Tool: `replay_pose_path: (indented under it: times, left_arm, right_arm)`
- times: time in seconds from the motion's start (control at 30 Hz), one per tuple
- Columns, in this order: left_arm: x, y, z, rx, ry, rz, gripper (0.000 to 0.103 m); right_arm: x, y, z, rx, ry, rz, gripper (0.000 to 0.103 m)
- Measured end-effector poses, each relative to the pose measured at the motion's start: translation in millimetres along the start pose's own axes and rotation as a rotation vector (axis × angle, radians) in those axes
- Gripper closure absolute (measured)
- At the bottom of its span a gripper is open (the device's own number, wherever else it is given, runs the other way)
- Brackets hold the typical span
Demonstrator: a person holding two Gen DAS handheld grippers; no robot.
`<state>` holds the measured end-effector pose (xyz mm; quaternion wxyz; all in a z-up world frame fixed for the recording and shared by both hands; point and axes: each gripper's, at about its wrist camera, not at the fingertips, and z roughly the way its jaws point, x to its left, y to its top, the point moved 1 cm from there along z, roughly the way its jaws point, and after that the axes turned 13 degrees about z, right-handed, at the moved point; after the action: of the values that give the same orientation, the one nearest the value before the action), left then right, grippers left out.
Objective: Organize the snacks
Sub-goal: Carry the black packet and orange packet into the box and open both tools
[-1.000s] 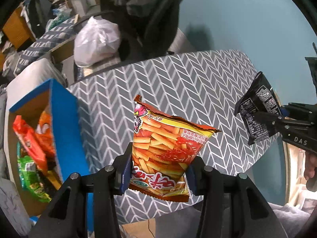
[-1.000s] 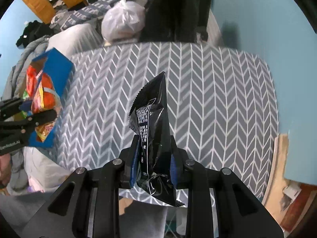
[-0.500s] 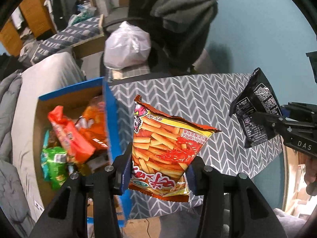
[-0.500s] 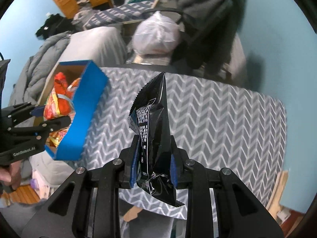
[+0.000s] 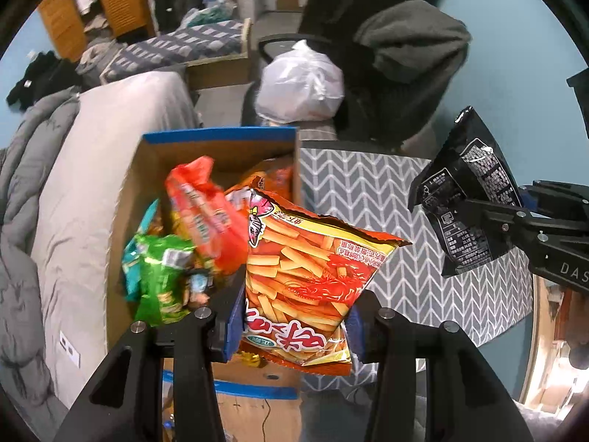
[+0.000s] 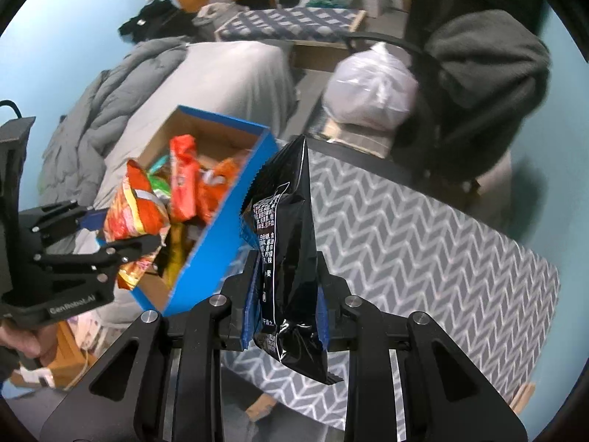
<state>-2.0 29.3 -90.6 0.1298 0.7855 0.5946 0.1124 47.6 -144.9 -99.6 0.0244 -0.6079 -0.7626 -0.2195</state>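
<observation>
My left gripper (image 5: 294, 326) has its jaws clamped on a crinkly orange chip bag (image 5: 309, 280), hanging over the open cardboard box (image 5: 221, 136) with blue rims. Glossy red, orange and green packets fill the box. At three o'clock, my right gripper (image 6: 283, 316) pinches a slick black pouch (image 6: 291, 258) above the chevron-patterned worktop (image 6: 423, 250).

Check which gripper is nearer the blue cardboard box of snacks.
Left. The left gripper, shut on the fries bag, hangs at the box opening; the right gripper, clamping the black packet, is beside it over the chevron table.
</observation>
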Motion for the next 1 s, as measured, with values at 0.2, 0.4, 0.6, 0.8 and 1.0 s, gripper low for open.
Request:
replay_pose_path:
  times: [0.2, 0.4, 0.6, 0.8, 1.0]
  left_arm:
    - [34.5, -14.6, -1.1, 0.011, 0.029, -0.068, 0.056]
    - [71.8, -26.2, 6.6, 0.024, 0.051, -0.132, 0.056]
    - [100.2, -31.4, 16.5, 0.034, 0.069, -0.153, 0.056]
    - [121.1, -35.9, 29.1, 0.047, 0.081, -0.157, 0.056]
    - [134.4, -44.4, 42.4, 0.06, 0.067, -0.171, 0.056]
  right_arm:
    - [45.0, 15.2, 22.4, 0.027, 0.04, -0.072, 0.078]
    - [78.6, 26.2, 42.6, 0.06, 0.071, -0.122, 0.078]
    - [113.3, 34.0, 67.3, 0.092, 0.097, -0.161, 0.078]
    - [138.7, 31.7, 87.6, 0.133, 0.119, -0.187, 0.078]
    - [150.8, 21.3, 108.5, 0.187, 0.128, -0.196, 0.078]
